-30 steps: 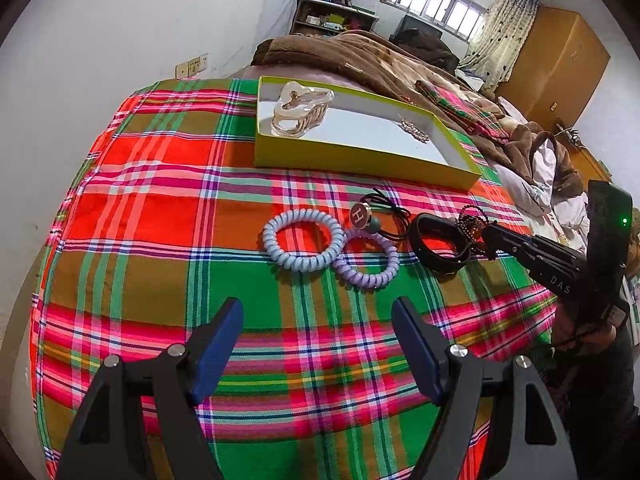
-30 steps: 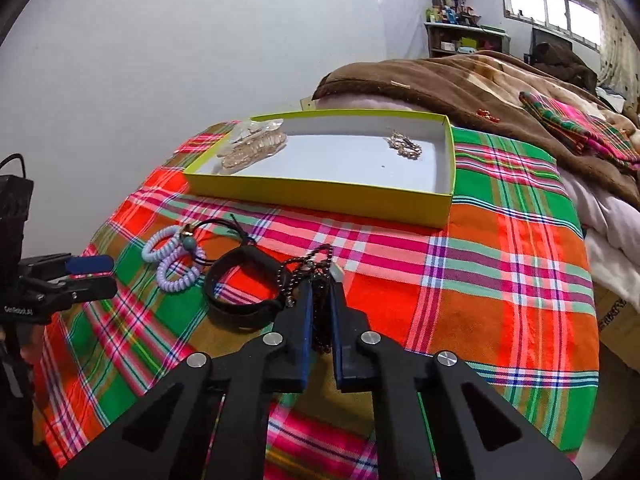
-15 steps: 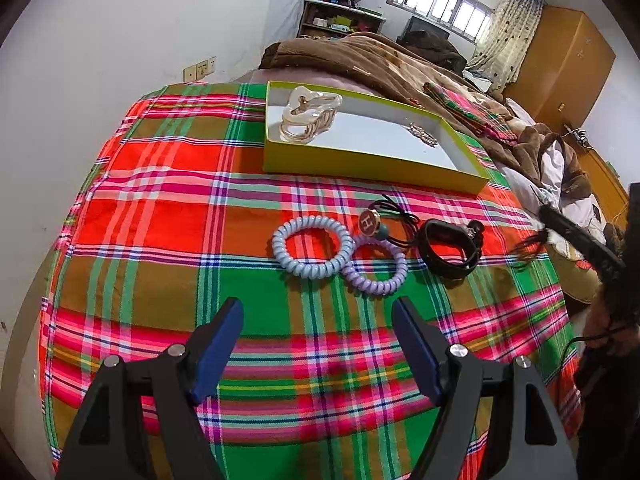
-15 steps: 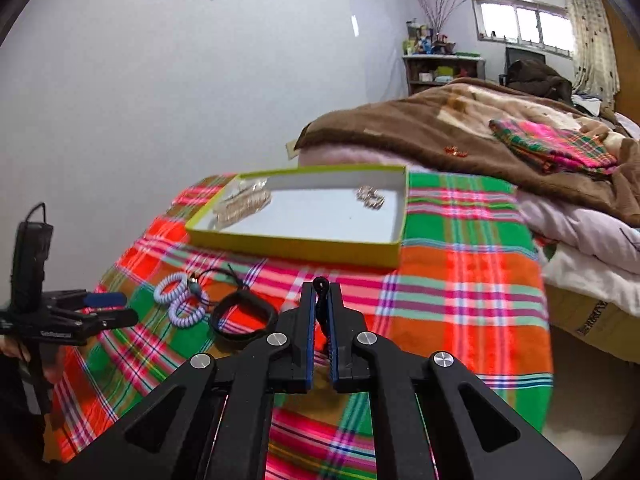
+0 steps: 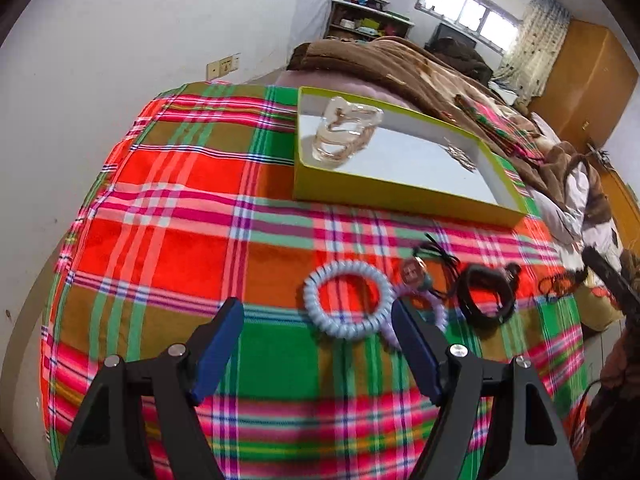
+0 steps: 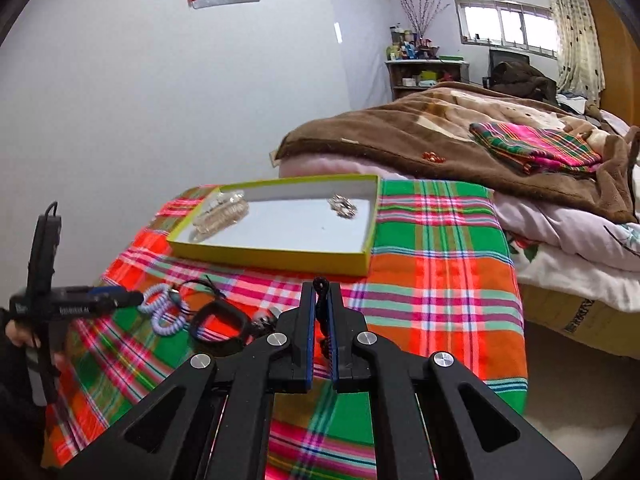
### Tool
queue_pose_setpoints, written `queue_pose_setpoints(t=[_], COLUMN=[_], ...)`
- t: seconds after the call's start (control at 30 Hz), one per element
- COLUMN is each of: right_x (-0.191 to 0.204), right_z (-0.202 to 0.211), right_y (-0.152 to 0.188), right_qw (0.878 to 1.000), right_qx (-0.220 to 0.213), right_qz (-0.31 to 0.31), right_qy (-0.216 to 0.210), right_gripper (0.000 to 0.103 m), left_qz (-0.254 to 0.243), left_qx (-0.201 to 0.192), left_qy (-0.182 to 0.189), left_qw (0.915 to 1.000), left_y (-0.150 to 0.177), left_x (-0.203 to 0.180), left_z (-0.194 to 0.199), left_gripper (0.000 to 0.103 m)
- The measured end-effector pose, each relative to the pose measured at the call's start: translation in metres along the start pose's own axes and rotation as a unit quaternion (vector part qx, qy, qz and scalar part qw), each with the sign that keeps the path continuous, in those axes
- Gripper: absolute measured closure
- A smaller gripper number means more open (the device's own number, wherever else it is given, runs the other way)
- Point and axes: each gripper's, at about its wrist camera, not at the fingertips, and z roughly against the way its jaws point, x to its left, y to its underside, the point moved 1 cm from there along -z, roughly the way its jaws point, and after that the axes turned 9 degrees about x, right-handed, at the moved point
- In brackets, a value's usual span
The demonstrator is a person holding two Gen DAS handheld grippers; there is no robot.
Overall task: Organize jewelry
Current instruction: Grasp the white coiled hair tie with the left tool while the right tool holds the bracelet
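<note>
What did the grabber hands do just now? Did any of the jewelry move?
The right gripper, shut on the black beaded string, lifted it off the plaid cloth, away from the black bracelet it lay beside a second ago, and now holds it up facing the yellow-green box. The left gripper stayed open and drifted slightly left. The spiral hair ties, bracelet and box contents stayed put.

Black beaded bracelet (image 6: 321, 304), seemingly dangling, pinched in right tool (image 6: 320, 300) above plaid cloth (image 6: 440, 300)

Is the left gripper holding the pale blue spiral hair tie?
No, the left gripper is open above the cloth, pale blue spiral hair tie lying beyond.
</note>
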Motion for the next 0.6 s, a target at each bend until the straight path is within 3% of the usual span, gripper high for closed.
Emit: queue_pose_setpoints(t=[0.17, 0.27, 0.6], right_x=[-0.003, -0.003, -0.003], right_z=[-0.001, -0.002, -0.006], right_y=[0.002, 0.002, 0.002], right_qw=[1.0, 1.0, 1.0], right_qx=[0.001, 0.001, 0.002], right_qz=[-0.004, -0.003, -0.007], right_qy=[-0.002, -0.002, -0.006], right_gripper=[0.098, 0.098, 0.098], left_qz=[0.012, 0.001, -0.034], left_qx=[0.016, 0.018, 0.016], left_qy=[-0.039, -0.052, -0.1], left_qw=[0.9991, 0.9985, 0.9943], left_y=[-0.008, -0.007, -0.004], left_x=[0.003, -0.001, -0.014], left_z=[-0.012, -0.015, -0.018], left_gripper=[0.035, 0.036, 0.056])
